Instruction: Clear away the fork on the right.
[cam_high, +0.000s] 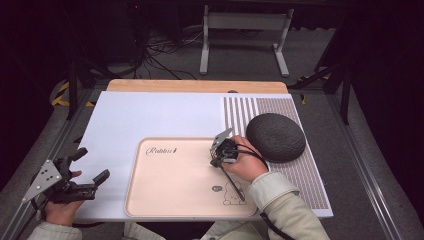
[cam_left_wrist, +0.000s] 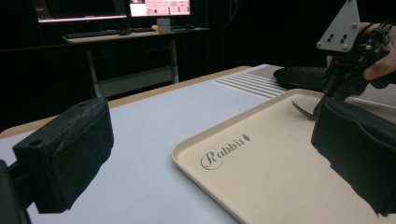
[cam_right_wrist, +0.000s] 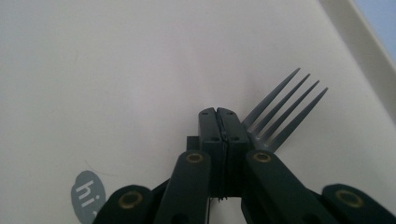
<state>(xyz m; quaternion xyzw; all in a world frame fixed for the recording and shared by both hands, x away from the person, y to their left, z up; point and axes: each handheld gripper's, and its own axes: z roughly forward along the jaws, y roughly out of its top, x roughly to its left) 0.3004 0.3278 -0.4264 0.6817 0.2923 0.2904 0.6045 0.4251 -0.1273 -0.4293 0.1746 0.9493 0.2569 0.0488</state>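
A: High view: a dark fork (cam_high: 232, 184) is seen on the beige tray (cam_high: 165, 195), handle toward the person, pinched by the right gripper (cam_high: 218, 159).

B: Left gripper view: the left gripper (cam_left_wrist: 205, 154) is held spread, empty; "Rabbit" (cam_left_wrist: 224, 151) is read.

A: Right gripper view: jaws are pressed together, tines (cam_right_wrist: 285, 109) pointing away; "hi" (cam_right_wrist: 88, 195) is printed.

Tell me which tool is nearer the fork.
Right. The right tool is shut on the fork over the tray. The left tool stands open off the tray's left edge, well away from the fork.
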